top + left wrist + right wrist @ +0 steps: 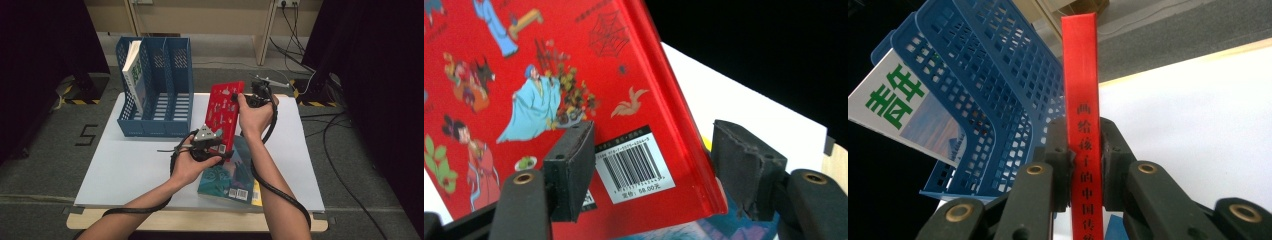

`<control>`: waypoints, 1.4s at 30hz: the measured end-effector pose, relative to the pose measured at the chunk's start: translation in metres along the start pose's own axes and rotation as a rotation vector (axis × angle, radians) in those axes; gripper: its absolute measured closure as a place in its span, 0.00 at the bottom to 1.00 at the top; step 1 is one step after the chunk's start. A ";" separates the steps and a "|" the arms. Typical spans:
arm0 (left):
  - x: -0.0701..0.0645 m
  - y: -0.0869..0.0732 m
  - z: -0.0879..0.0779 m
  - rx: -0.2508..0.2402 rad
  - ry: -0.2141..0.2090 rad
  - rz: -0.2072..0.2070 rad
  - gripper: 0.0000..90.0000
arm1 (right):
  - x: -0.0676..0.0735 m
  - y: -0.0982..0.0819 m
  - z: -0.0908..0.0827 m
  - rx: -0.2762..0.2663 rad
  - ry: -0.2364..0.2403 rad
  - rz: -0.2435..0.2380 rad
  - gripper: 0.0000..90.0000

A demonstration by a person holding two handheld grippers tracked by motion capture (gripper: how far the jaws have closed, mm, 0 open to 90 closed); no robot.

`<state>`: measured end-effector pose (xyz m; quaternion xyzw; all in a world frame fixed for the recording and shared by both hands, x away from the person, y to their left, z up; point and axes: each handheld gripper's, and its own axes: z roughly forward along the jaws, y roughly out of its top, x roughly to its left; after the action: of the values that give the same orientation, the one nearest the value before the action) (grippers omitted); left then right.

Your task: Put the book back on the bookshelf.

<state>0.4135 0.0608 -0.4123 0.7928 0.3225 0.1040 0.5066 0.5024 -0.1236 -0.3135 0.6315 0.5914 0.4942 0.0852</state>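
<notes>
Right hand-held gripper (pixel 1084 165) clenched on the spine of the red illustrated hardcover book (pixel 223 116), held upright above the white surface (pixel 135 165); right gripper view shows black characters on the spine. Left hand-held gripper (pixel 649 170) released: left gripper view shows jaws spread either side of the book's lower corner, by the barcode, with a gap at one pad. High view adds a teal paperback book (pixel 229 177) lying flat under the red one, and a blue perforated plastic file rack (pixel 155 90) at the back left holding a white-and-green book (pixel 134 75) in its leftmost slot.
</notes>
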 end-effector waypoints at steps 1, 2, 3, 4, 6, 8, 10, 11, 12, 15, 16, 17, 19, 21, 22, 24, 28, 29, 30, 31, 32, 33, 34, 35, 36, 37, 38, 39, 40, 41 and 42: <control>0.001 -0.001 0.000 0.003 0.004 -0.002 0.38 | 0.001 0.000 -0.001 -0.003 -0.001 -0.007 0.88; 0.001 -0.002 0.001 0.004 0.008 -0.002 0.39 | 0.001 0.000 -0.002 -0.002 0.001 -0.004 0.88; 0.002 -0.003 0.001 0.008 0.013 0.008 0.39 | 0.002 0.000 -0.003 -0.005 0.001 -0.011 0.88; 0.002 -0.003 0.001 0.010 0.023 0.011 0.40 | 0.003 0.000 -0.004 -0.004 0.002 -0.011 0.88; 0.004 -0.004 0.001 0.019 0.040 0.024 0.41 | 0.005 -0.001 -0.006 -0.008 0.002 -0.021 0.88; 0.008 -0.006 0.003 0.024 0.065 0.032 0.42 | 0.007 -0.001 -0.007 -0.016 -0.003 -0.037 0.88; 0.014 -0.009 0.006 0.032 0.080 0.024 0.43 | 0.010 -0.001 -0.008 -0.018 -0.014 -0.054 0.88; 0.016 -0.010 0.007 0.036 0.085 0.019 0.43 | 0.010 -0.001 -0.009 -0.019 -0.017 -0.057 0.88; 0.019 -0.013 0.008 0.039 0.093 0.013 0.43 | 0.011 -0.002 -0.009 -0.017 -0.015 -0.058 0.88; 0.023 -0.016 0.009 0.039 0.087 -0.006 0.41 | 0.012 -0.004 -0.009 -0.009 -0.013 -0.062 0.87; 0.023 -0.017 0.009 0.037 0.087 -0.007 0.41 | 0.012 -0.004 -0.009 -0.008 -0.013 -0.063 0.87; 0.023 -0.017 0.009 0.040 0.089 -0.002 0.41 | 0.012 -0.005 -0.010 -0.003 -0.014 -0.065 0.87; 0.023 -0.018 0.006 0.046 0.093 0.012 0.42 | 0.012 -0.005 -0.011 -0.001 -0.010 -0.076 0.87; 0.022 -0.018 0.005 0.049 0.092 0.008 0.43 | 0.012 -0.006 -0.012 0.002 -0.011 -0.079 0.87; 0.021 -0.018 0.004 0.049 0.096 0.014 0.43 | 0.013 -0.007 -0.013 0.005 -0.012 -0.077 0.87; 0.020 -0.015 0.001 0.046 0.108 0.026 0.43 | 0.013 -0.008 -0.014 0.006 -0.010 -0.074 0.87; 0.018 -0.001 -0.004 -0.009 0.134 0.032 0.41 | 0.016 -0.010 -0.016 0.008 -0.007 -0.077 0.86; 0.018 0.004 -0.004 -0.022 0.147 0.038 0.40 | 0.017 -0.010 -0.016 0.009 -0.008 -0.081 0.86; 0.018 0.009 -0.004 -0.032 0.157 0.044 0.39 | 0.018 -0.011 -0.017 0.009 -0.008 -0.082 0.86; 0.017 0.013 -0.004 -0.041 0.161 0.043 0.39 | 0.019 -0.011 -0.017 0.008 -0.006 -0.085 0.86; 0.017 0.018 -0.004 -0.051 0.170 0.049 0.38 | 0.021 -0.011 -0.017 0.009 -0.004 -0.083 0.85; 0.017 0.022 -0.005 -0.058 0.180 0.059 0.37 | 0.022 -0.012 -0.017 0.006 -0.004 -0.087 0.85; 0.016 0.024 -0.005 -0.066 0.186 0.058 0.37 | 0.024 -0.012 -0.017 0.009 -0.002 -0.087 0.85; 0.016 0.027 -0.005 -0.075 0.190 0.053 0.36 | 0.025 -0.013 -0.017 0.009 -0.001 -0.089 0.85; 0.017 0.031 -0.005 -0.082 0.195 0.053 0.36 | 0.026 -0.013 -0.017 0.010 0.001 -0.086 0.85; 0.016 0.034 -0.005 -0.089 0.200 0.051 0.35 | 0.028 -0.014 -0.018 0.008 0.002 -0.090 0.84; 0.016 0.036 -0.005 -0.092 0.204 0.053 0.35 | 0.029 -0.015 -0.018 0.007 0.004 -0.088 0.84; 0.015 0.039 -0.005 -0.096 0.205 0.054 0.35 | 0.029 -0.015 -0.018 0.003 0.004 -0.094 0.84; 0.014 0.041 -0.004 -0.105 0.204 0.054 0.35 | 0.030 -0.016 -0.018 0.002 0.003 -0.092 0.84; 0.014 0.043 -0.004 -0.110 0.206 0.059 0.34 | 0.031 -0.016 -0.017 0.000 0.003 -0.090 0.84; 0.012 0.046 -0.004 -0.113 0.212 0.067 0.34 | 0.031 -0.016 -0.018 0.000 0.003 -0.090 0.84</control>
<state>0.4397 0.0587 -0.3725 0.7577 0.3411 0.2224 0.5099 0.4733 -0.1018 -0.2999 0.6035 0.6192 0.4909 0.1063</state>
